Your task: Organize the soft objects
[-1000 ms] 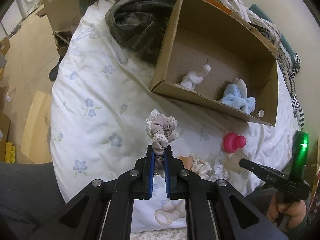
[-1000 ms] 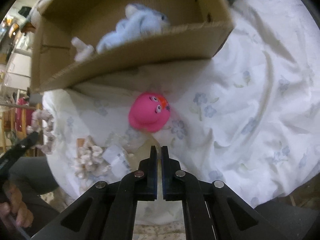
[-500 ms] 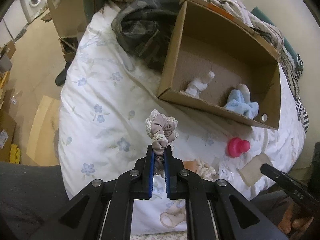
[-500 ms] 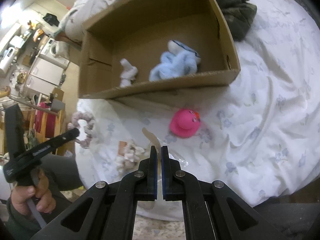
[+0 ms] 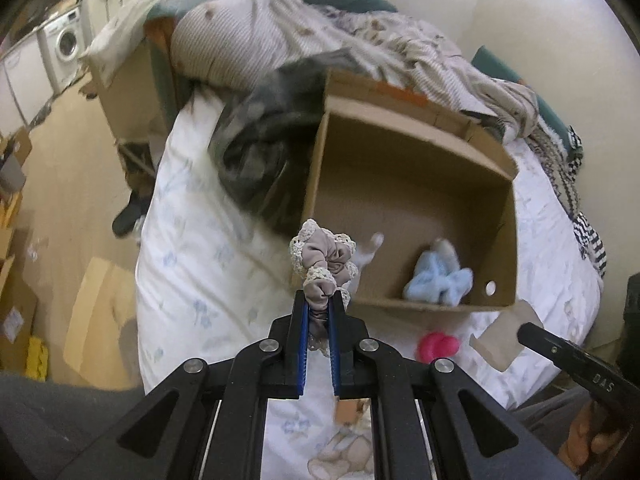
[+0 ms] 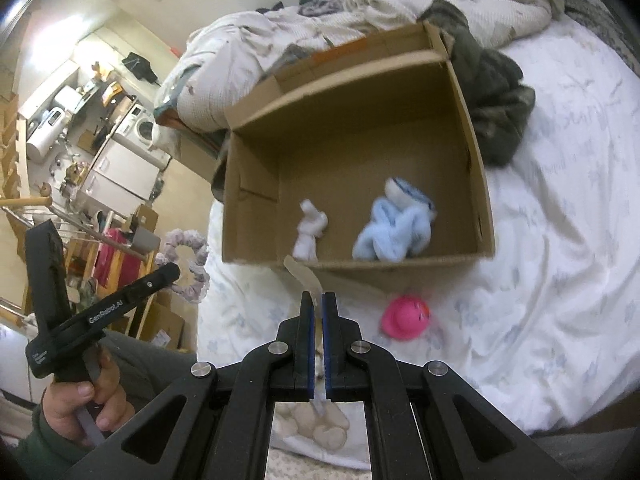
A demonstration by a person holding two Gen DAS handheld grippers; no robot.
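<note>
My left gripper [image 5: 319, 304] is shut on a beige lace-edged scrunchie [image 5: 325, 258] and holds it up in front of the near left corner of the open cardboard box [image 5: 496, 160]. The scrunchie also shows in the right wrist view [image 6: 185, 260]. My right gripper [image 6: 319, 306] is shut on a flat clear plastic packet [image 6: 303, 274], lifted just before the box's near wall [image 6: 392, 266]. In the box lie a light blue plush [image 6: 394, 226] and a small white soft toy [image 6: 308, 230]. A pink rubber toy [image 6: 404, 316] sits on the bed in front of the box.
The box stands on a white floral bedsheet [image 6: 560, 240]. A dark camouflage garment [image 6: 494, 104] lies beside the box. Rumpled blankets [image 5: 280, 24] are piled behind it. Another scrunchie on a card [image 5: 352, 412] lies under my left gripper. The floor with cardboard boxes [image 5: 96, 320] is to the left.
Both grippers have risen and tilted toward the box. The left one has carried the scrunchie up to the box's corner. The right one has lifted the plastic packet off the bed.
</note>
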